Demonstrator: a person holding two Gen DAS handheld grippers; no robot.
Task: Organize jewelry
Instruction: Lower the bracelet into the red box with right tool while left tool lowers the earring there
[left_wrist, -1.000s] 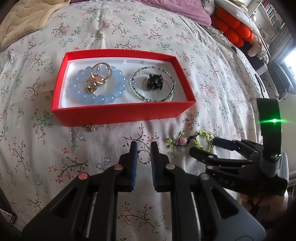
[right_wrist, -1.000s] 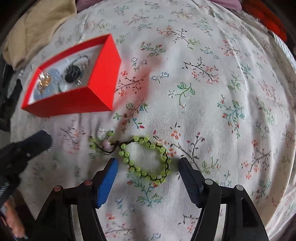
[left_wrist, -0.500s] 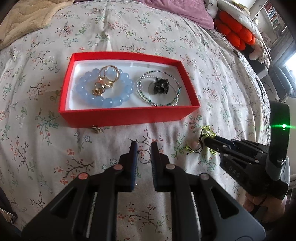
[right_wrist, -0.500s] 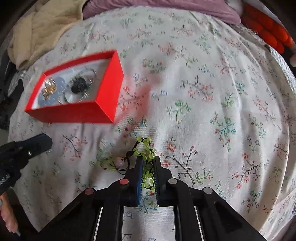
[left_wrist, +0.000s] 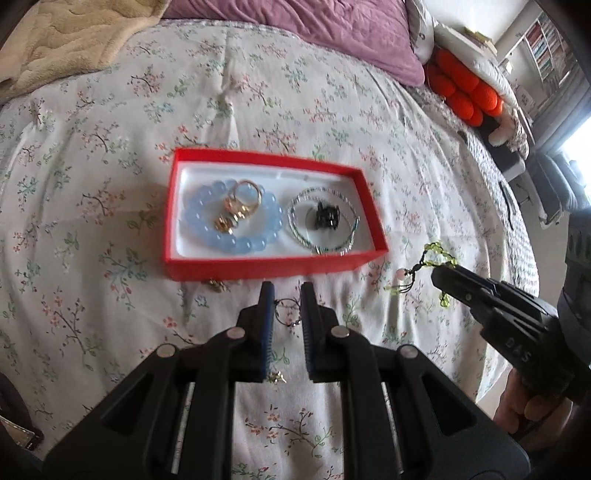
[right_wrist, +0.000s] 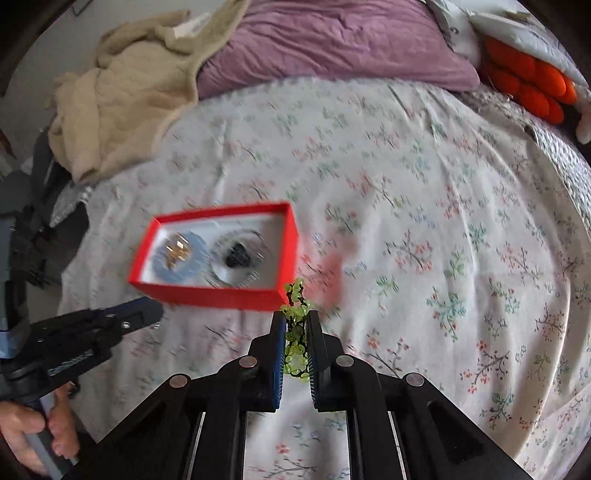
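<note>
gripping the green bead bracelet (right_wrist: 295, 338) in my right gripper (right_wrist: 296, 317).
its jaws, just closed, pinch it; left gripper (left_wrist: 286, 291) narrow, a thin ring (left_wrist: 286, 312) between its jaws.

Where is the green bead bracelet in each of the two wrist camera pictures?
Left wrist view: the green bead bracelet is at the right, hanging from the tip of the right tool, just right of the red box.
Right wrist view: bottom centre, pinched between the tool's fingers, just below the box's near right corner.
Shared landmark: the red box on the flowered bedspread.
</note>
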